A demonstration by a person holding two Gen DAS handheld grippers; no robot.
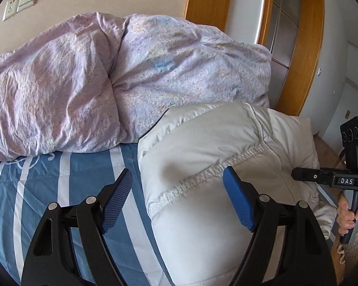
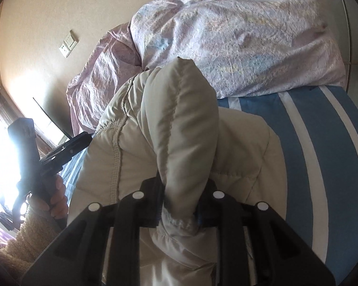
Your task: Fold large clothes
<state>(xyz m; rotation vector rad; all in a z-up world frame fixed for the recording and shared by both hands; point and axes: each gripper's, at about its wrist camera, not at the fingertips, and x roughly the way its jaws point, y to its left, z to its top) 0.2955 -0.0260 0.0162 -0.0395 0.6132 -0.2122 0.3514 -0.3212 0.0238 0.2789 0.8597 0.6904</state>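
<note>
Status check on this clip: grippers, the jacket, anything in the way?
Left gripper open, empty, over the white puffer jacket. Right gripper clamped on a jacket fold. Jacket bunched on striped bed sheet; lilac duvet heaped close behind.

I am looking at a white puffy padded jacket [image 1: 202, 147] lying bunched on the blue-and-white striped bed sheet [image 1: 59, 186], its far side touching the lilac duvet [image 1: 107, 71]. A gathered elastic seam [image 1: 202, 176] is running across its upper layer. In the right wrist view, a thick quilted fold with a cuff-like edge [image 2: 188, 143] is standing upright.
</note>
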